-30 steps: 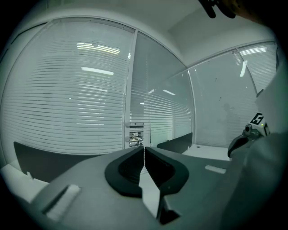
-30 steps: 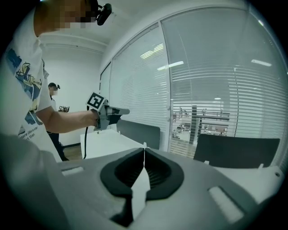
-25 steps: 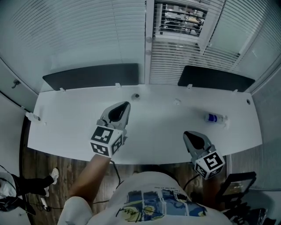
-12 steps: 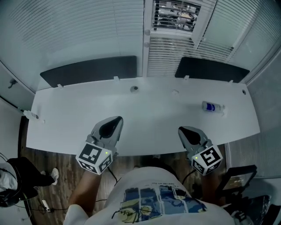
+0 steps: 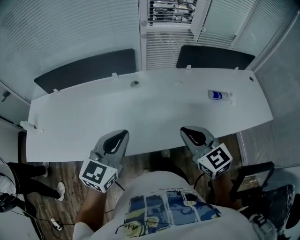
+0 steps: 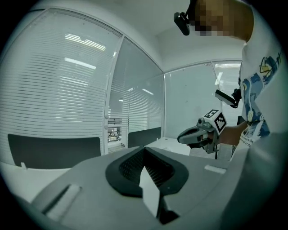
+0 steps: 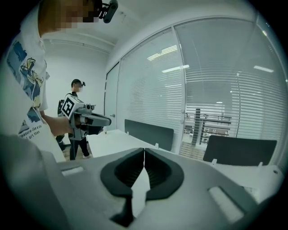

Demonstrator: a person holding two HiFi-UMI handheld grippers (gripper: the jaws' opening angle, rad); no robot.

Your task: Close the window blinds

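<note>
White slatted blinds (image 5: 70,33) cover the glass wall behind the desk. In the narrow middle panel the lower blind (image 5: 161,49) is shut flat, while its top slats (image 5: 171,8) stand open and show the room beyond. That open strip also shows in the left gripper view as the open slats (image 6: 114,132) and in the right gripper view as the open slats (image 7: 207,128). My left gripper (image 5: 123,134) hovers at the desk's near edge, shut and empty. At the same edge, further right, my right gripper (image 5: 184,131) is also shut and empty. Both are far from the blinds.
The white desk (image 5: 93,117) lies between me and the window, with two dark panels (image 5: 84,70) along its far side. A small bottle (image 5: 219,95) lies at its right, a small round piece (image 5: 135,83) near the back. A person (image 7: 77,121) stands at the left.
Both grippers have drawn back from over the desk to its near edge, the left one further. The desk and blinds have slid up and left in the head view.
</note>
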